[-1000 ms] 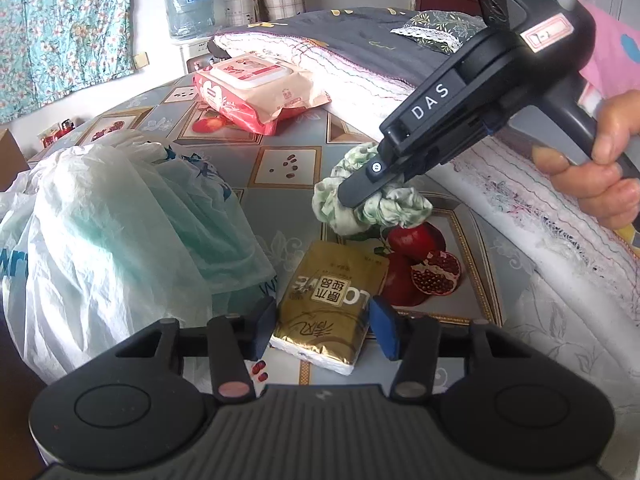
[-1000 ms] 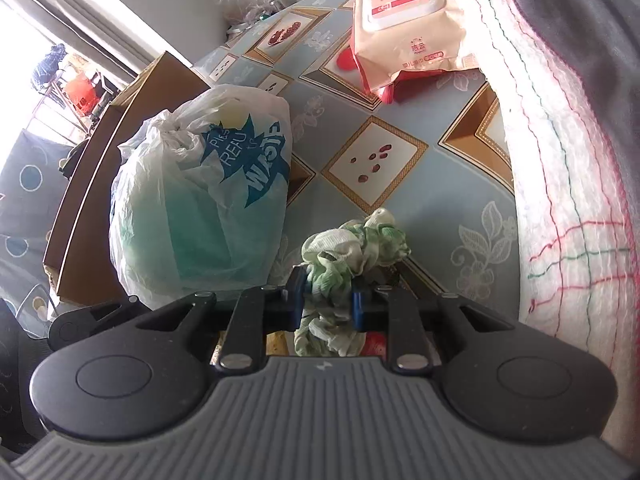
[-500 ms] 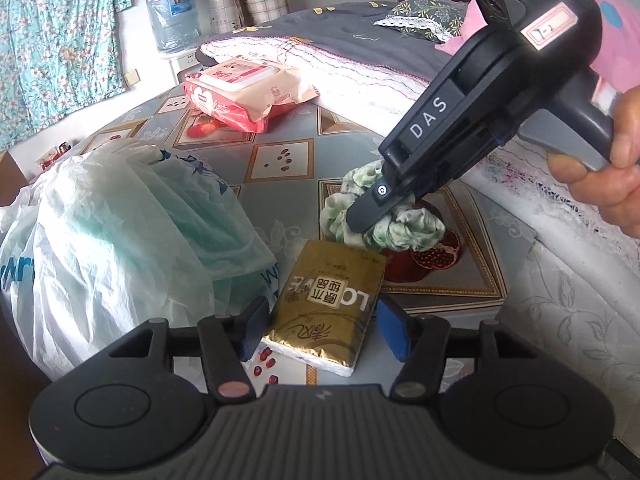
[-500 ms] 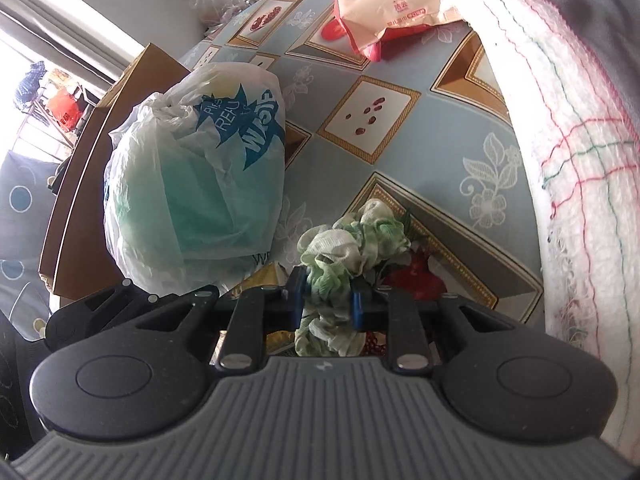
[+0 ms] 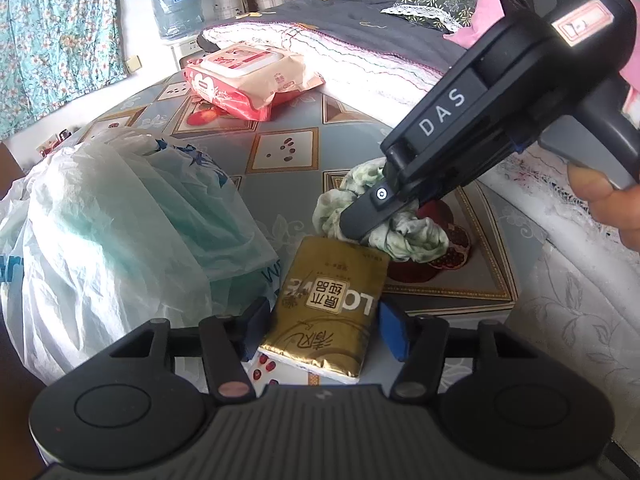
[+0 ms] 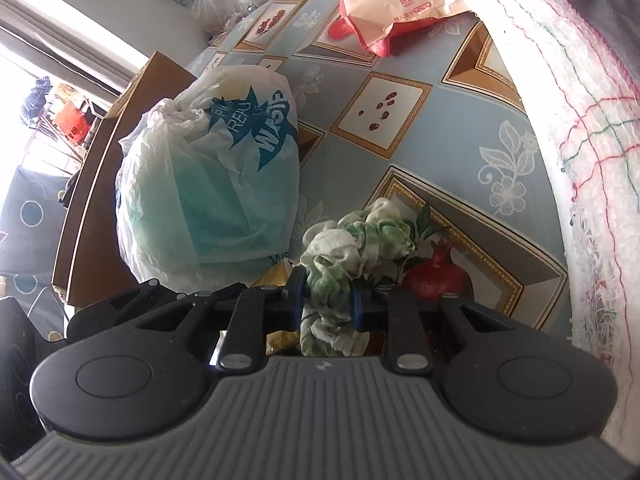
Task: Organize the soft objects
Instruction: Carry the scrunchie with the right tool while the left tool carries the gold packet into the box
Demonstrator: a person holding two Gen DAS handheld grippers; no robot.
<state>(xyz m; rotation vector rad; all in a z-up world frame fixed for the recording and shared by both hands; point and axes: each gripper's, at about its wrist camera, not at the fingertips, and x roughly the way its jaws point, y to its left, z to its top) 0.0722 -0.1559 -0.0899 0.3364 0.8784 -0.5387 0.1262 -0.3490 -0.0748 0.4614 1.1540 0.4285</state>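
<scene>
A gold tissue pack (image 5: 332,304) lies flat on the patterned tablecloth (image 5: 280,152). My left gripper (image 5: 324,330) straddles it, a blue pad on each side; its jaws are closing, and I see no squeeze on the pack. A green-and-white scrunchie (image 6: 360,240) is pinched in my right gripper (image 6: 326,300), which is shut on it. In the left wrist view the right gripper (image 5: 360,220) holds the scrunchie (image 5: 412,236) just beyond the pack's far edge. A corner of the pack (image 6: 276,276) shows under the right gripper.
A full white and teal plastic bag (image 5: 112,220) (image 6: 208,184) bulges close on the left. A pink wet-wipes pack (image 5: 248,76) (image 6: 396,0) lies farther back. Folded bedding (image 5: 360,48) (image 6: 592,120) borders the right. A cardboard box (image 6: 100,168) stands beyond the bag. A hand (image 5: 612,208) grips the right handle.
My left jaws have spread wider around the tissue pack. The right gripper has carried the scrunchie nearer, up to the pack's far edge.
</scene>
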